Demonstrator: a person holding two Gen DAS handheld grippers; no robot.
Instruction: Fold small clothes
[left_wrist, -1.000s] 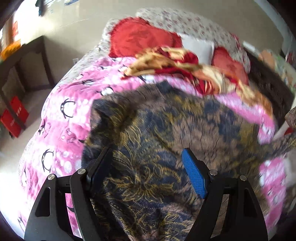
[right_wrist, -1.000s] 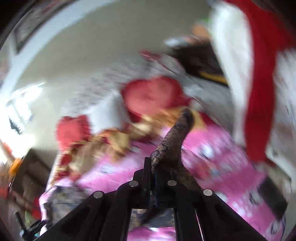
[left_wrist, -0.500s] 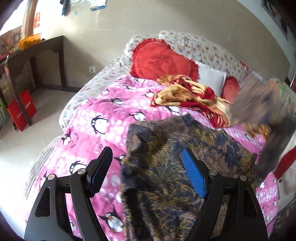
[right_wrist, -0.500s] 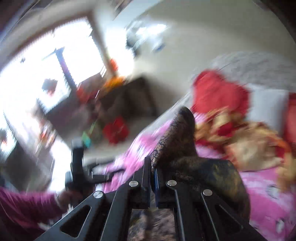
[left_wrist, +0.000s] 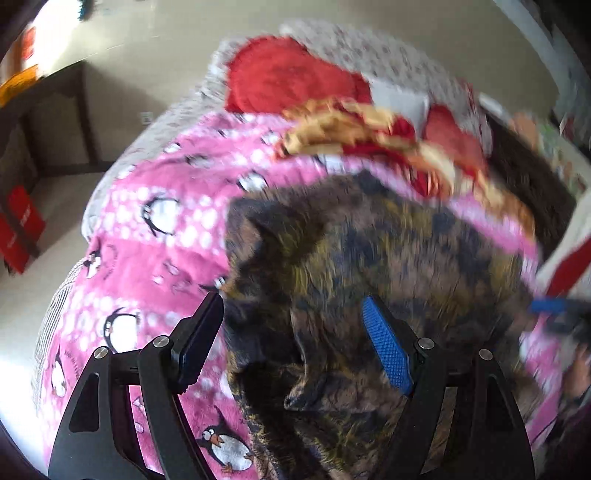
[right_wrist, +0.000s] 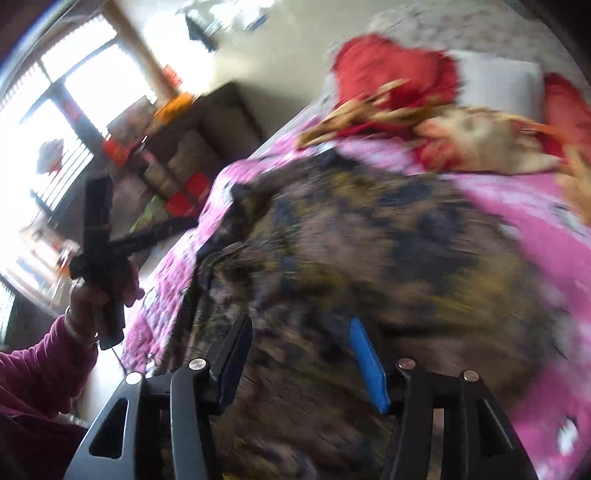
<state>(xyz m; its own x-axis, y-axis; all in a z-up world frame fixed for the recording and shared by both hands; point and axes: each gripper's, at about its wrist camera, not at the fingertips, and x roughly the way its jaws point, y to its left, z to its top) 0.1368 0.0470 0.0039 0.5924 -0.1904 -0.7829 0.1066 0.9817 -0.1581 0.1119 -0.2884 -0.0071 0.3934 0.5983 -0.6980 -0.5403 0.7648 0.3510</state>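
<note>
Lying spread on the pink penguin blanket (left_wrist: 159, 258), the dark patterned garment (left_wrist: 369, 258) covers the middle of the bed, and everything else is placed from it. To its left, past the bed's edge, a dark wooden table (left_wrist: 55, 110) stands against the wall with a red box (left_wrist: 18, 229) on the floor below; no open container shows its contents. Over the garment's near left edge hovers the left gripper (left_wrist: 295, 339), its jaws standing wide apart with nothing pinched between them. A loose folded flap of the cloth lies just between those fingers. Beyond the garment's far edge sit a red cushion (left_wrist: 288, 81) and a crumpled red-and-gold cloth (left_wrist: 369, 136). The garment's long axis runs from near left to far right. Above its near side the right gripper (right_wrist: 299, 354) is opening, with no cloth between its jaws.
</note>
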